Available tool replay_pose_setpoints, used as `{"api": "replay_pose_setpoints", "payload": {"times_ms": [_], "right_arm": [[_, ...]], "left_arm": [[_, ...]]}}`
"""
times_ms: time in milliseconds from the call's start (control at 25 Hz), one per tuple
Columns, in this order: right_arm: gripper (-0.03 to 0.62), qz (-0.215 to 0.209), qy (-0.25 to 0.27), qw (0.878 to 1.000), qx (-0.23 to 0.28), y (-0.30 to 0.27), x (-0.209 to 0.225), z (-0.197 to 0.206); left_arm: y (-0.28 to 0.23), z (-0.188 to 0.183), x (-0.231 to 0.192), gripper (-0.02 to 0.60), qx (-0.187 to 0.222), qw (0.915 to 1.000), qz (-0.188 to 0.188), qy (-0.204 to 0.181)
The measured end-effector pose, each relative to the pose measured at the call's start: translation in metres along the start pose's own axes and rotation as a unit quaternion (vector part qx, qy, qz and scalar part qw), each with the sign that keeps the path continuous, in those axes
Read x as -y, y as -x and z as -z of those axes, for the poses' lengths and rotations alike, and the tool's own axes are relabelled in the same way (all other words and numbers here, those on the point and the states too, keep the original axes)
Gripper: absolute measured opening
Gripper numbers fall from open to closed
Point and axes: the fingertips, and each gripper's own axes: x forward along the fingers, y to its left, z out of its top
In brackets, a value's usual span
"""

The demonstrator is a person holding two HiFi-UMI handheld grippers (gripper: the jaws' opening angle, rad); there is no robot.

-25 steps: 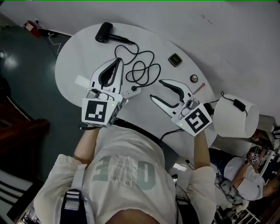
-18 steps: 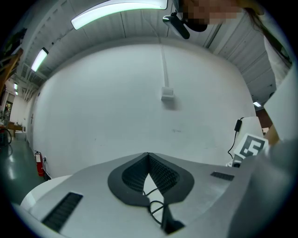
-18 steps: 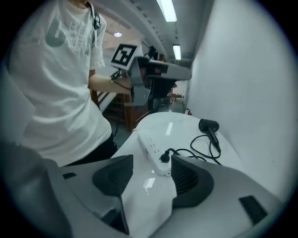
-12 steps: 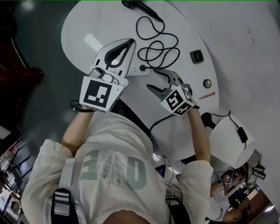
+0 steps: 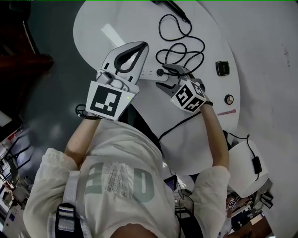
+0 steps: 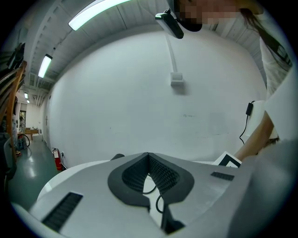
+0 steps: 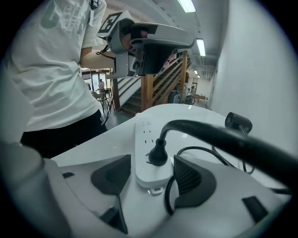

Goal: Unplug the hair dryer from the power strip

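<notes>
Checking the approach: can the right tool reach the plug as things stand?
Probably yes: the right tool, its jaws just opening wide, straddles the power strip with the plug between them, nothing blocking.

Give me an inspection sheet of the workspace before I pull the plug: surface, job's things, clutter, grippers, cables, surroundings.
Surface: white rounded table.
Job's things: white power strip lying flat; black plug seated in it; hair dryer at the far edge, mostly out of frame.
Clutter: dark square item, round item, pink stick.
Grippers: left gripper shut, empty; right gripper open, jaws have just been opening, straddling the strip's end and plug, not pressing.
Cables: dryer cord coiled loosely on the table.
Surroundings: white lampshade, white wall, wooden stairs.
</notes>
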Motion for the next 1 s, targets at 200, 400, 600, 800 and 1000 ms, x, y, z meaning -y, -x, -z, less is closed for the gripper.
{"api": "replay_pose_setpoints", "payload": {"times_ms": [200,400,600,800,1000], "right_arm": [[0.277,-0.005,0.011,1.0,0.001,-0.014,0.005,0.0],[0.275,-0.008,0.023,1.0,-0.011,-0.019,0.007,-0.002],[0.27,-0.006,0.027,0.999,-0.018,-0.02,0.005,-0.002],[0.27,-0.005,0.024,1.0,-0.015,-0.02,0.005,-0.002],[0.27,-0.004,0.024,1.0,-0.013,-0.019,0.005,-0.003]], "left_arm": [[0.0,0.007,-0.001,0.005,-0.01,1.0,0.0,0.0],[-0.001,0.019,0.004,0.005,-0.026,0.9995,0.017,-0.007],[-0.001,0.051,0.037,0.032,-0.083,0.9901,0.109,-0.029],[0.001,0.104,0.083,0.166,-0.142,0.9536,0.251,-0.088],[-0.011,0.132,0.091,0.166,-0.158,0.9415,0.271,-0.122]]}}
